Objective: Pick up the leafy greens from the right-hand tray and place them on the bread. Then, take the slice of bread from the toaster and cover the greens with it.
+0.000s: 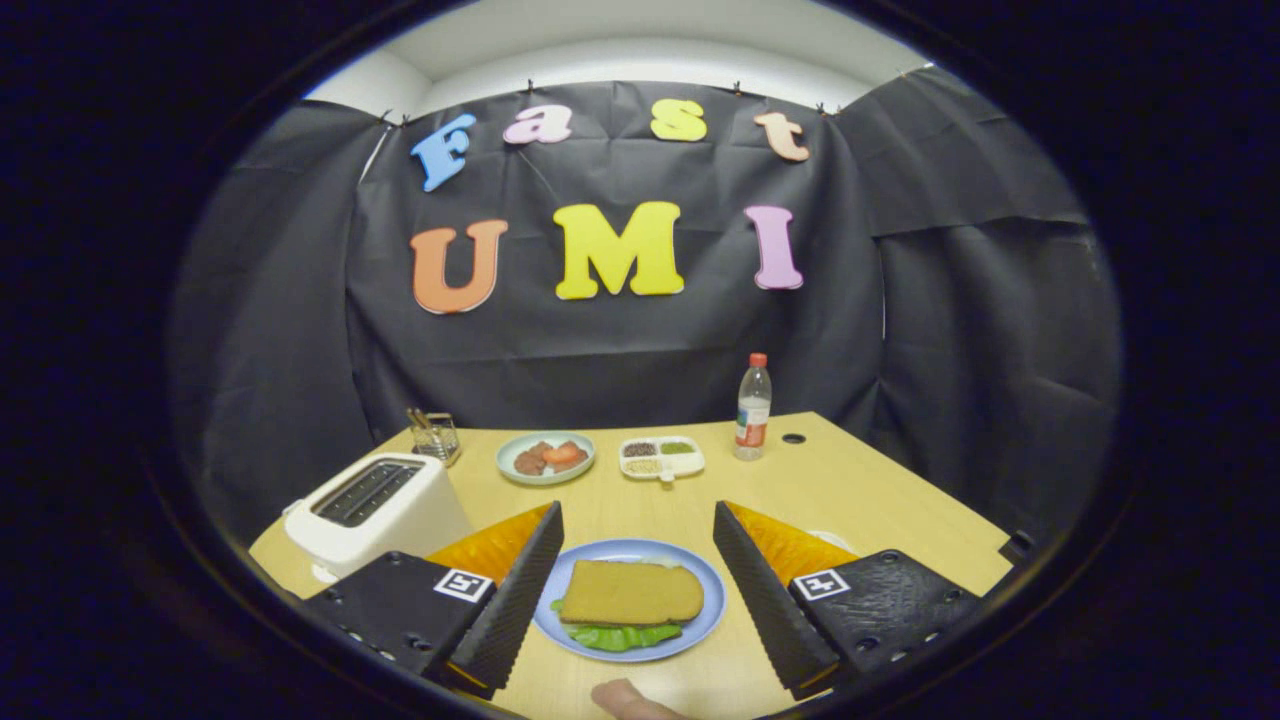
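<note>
We see the bread slice [631, 592] covering the greens [620, 635] on the plate [712, 600], lower centre of the frame; the task looks finished. Our tool [632, 585] hangs open and empty above the table [850, 490].

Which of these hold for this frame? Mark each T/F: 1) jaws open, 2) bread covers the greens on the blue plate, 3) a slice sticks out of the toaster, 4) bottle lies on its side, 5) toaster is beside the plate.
1) The gripper has its jaws open, holding nothing. True.
2) A bread slice lies on the leafy greens on the blue plate. True.
3) A slice sticks out of the toaster. False: no slice rises from its slots.
4) The bottle lies on its side. False: it stands upright.
5) The toaster stands beside the plate. True.
</note>
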Available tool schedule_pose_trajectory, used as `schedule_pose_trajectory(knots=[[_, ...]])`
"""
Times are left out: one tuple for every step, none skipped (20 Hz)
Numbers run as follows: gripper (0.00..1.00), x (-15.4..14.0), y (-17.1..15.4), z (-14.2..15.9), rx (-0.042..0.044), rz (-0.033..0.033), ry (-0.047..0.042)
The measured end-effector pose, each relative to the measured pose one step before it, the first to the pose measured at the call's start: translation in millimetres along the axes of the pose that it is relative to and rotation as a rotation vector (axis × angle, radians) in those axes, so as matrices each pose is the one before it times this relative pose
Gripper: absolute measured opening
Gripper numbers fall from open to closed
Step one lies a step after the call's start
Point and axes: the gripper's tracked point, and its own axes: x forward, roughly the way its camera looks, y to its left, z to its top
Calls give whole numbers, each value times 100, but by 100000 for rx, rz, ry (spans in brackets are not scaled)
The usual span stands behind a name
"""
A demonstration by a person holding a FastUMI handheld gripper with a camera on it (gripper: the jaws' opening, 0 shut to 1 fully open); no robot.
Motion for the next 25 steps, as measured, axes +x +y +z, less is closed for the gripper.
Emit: schedule_pose_trajectory(knots=[[93, -1511, 163, 1145, 154, 371, -2675], [93, -1422, -27, 1037, -283, -80, -2156], [93, -1411, -115, 985, -468, -402, -2023], [93, -1336, -74, 942, -786, -131, -1745], [93, -1383, 28, 936, -833, 333, -1858], [93, -1341, -76, 908, -1056, 271, -1875], [93, -1296, 53, 1129, -554, 621, -2618], [93, -1311, -61, 1058, -653, 331, -2552], [93, -1194, -392, 973, 145, -635, -2322], [93, -1244, -312, 762, 691, -579, -1565], [93, -1077, 66, 578, 887, 624, -1254], [93, -1062, -134, 532, 773, 319, -1072], [93, -958, -362, 427, 262, -159, -926], [93, -798, -269, 346, 33, -172, -911], [93, -562, -311, 210, -557, -210, -610], [93, -455, -278, 57, -887, -195, -357], [93, -340, -269, -88, -1098, -424, -160], [93, -130, -271, -96, -777, -441, 96], [93, -25, -39, -223, -102, 7, 297], [93, -26, -81, -177, 188, 94, 581], [93, 65, -131, -173, 398, 258, 611], [93, 62, -62, -252, 678, 386, 578], [93, 182, -106, -217, 679, 345, 905], [93, 169, 25, -168, 498, 550, 939], [93, 24, 49, -185, -124, 651, 588]])
